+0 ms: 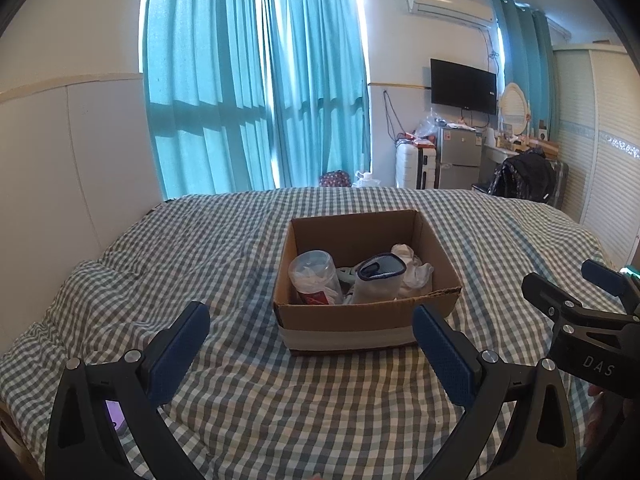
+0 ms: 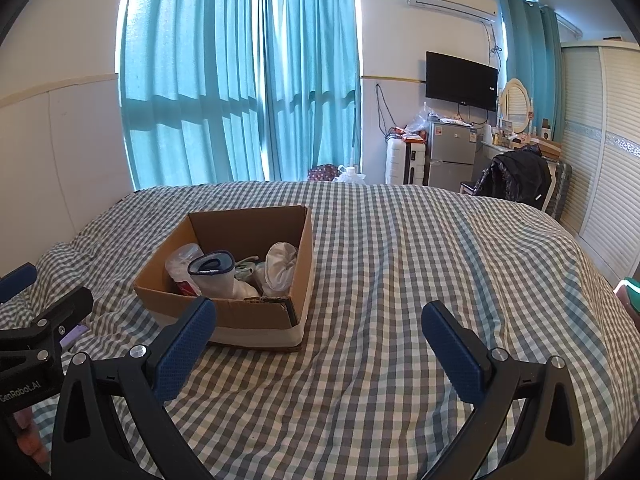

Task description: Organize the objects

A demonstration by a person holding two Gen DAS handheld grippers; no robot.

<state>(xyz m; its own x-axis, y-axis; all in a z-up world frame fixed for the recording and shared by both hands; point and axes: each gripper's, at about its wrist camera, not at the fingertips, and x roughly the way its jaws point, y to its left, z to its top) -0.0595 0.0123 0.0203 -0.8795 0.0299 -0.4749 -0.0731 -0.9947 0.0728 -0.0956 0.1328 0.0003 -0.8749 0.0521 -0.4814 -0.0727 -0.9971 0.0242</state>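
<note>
A: We're holding both grippers over the bed (image 1: 248, 420), short of the box (image 1: 360, 320). The left gripper (image 1: 312, 356) is spreading its fingers wide with nothing between them, and the right gripper (image 2: 320, 354) is doing the same.

B: Where are the things we're organizing?

A: They're sitting inside the box: a clear jar (image 1: 314, 278) at its left side, a white sock (image 1: 378, 280) with a dark cuff leaning in the middle, and crumpled white cloth (image 1: 414, 266) at its right. Nearly everything seems to be in already.

B: What are we risking from here?

A: The box is resting on a soft, rumpled cover, so pressing on its near wall could tip or slide it. Its near rim is looking torn at the right corner, and a finger could be catching there. Reaching for the sock, we could be knocking the jar over.

B: Anything else around?

A: Something purple (image 2: 74, 334) is lying left of the box, partly hidden by the left gripper. A teal thing (image 2: 632, 292) is showing far right of the box, cut by the edge; we can't tell what it is.
</note>
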